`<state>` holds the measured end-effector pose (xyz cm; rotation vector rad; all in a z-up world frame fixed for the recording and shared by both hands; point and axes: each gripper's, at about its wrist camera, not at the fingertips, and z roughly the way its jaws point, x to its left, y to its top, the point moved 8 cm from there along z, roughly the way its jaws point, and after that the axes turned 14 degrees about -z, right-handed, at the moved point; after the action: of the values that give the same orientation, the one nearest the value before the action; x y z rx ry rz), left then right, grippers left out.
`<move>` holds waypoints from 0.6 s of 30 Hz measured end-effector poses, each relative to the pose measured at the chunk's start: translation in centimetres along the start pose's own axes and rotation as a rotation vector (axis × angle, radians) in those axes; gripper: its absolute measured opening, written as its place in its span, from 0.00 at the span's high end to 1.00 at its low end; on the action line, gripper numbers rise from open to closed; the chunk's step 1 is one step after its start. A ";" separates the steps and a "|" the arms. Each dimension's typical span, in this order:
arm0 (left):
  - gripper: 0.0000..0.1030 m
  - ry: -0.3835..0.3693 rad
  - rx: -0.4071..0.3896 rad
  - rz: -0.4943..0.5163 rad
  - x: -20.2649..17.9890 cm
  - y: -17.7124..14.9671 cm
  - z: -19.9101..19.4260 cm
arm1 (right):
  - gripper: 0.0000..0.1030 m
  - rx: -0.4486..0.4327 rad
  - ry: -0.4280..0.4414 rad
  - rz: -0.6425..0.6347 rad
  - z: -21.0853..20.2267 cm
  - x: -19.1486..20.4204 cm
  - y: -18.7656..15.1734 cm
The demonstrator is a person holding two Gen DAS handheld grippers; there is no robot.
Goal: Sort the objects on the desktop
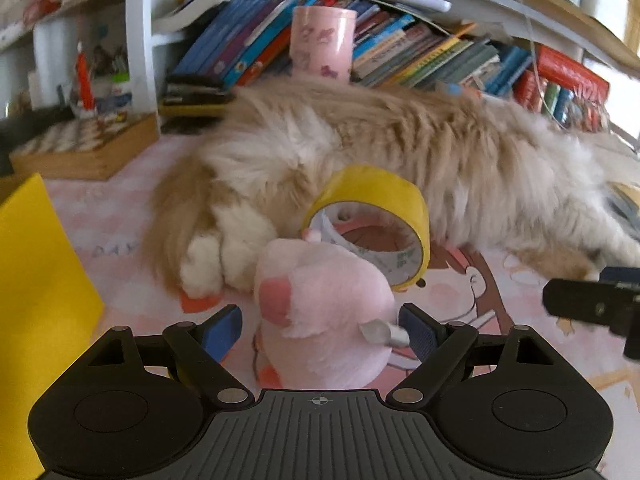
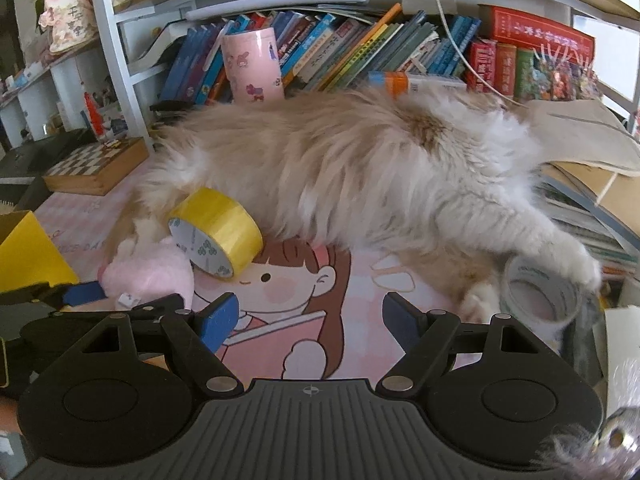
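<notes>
The left gripper (image 1: pixel 320 328) stands wide open around a pink plush toy (image 1: pixel 324 312) on the desk mat (image 1: pixel 120 280), its pads either side, not pressing it. The right gripper (image 2: pixel 310 320) is also open and empty over the mat. Just beyond the toy, a yellow tape roll (image 1: pixel 372 220) leans against a sleeping cat (image 1: pixel 400 140), with a clear tape roll (image 2: pixel 540 292) at near right.

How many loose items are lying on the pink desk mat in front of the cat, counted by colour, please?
Yellow: 1, the yellow tape roll, leaning on edge.
Pink: 1, the pink plush toy, between the open left gripper pads.
White or clear: 1, the pale tape roll by the cat.
Total: 3
</notes>
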<state>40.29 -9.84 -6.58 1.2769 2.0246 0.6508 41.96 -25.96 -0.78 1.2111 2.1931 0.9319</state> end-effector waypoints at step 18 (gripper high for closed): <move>0.41 -0.034 0.065 -0.072 4.3 -2.2 -6.4 | 0.25 0.005 0.076 -0.212 6.2 3.1 2.5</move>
<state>32.87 -7.23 -4.95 1.2374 2.0682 0.5302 45.93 -20.23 -3.29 0.9366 2.3298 0.8974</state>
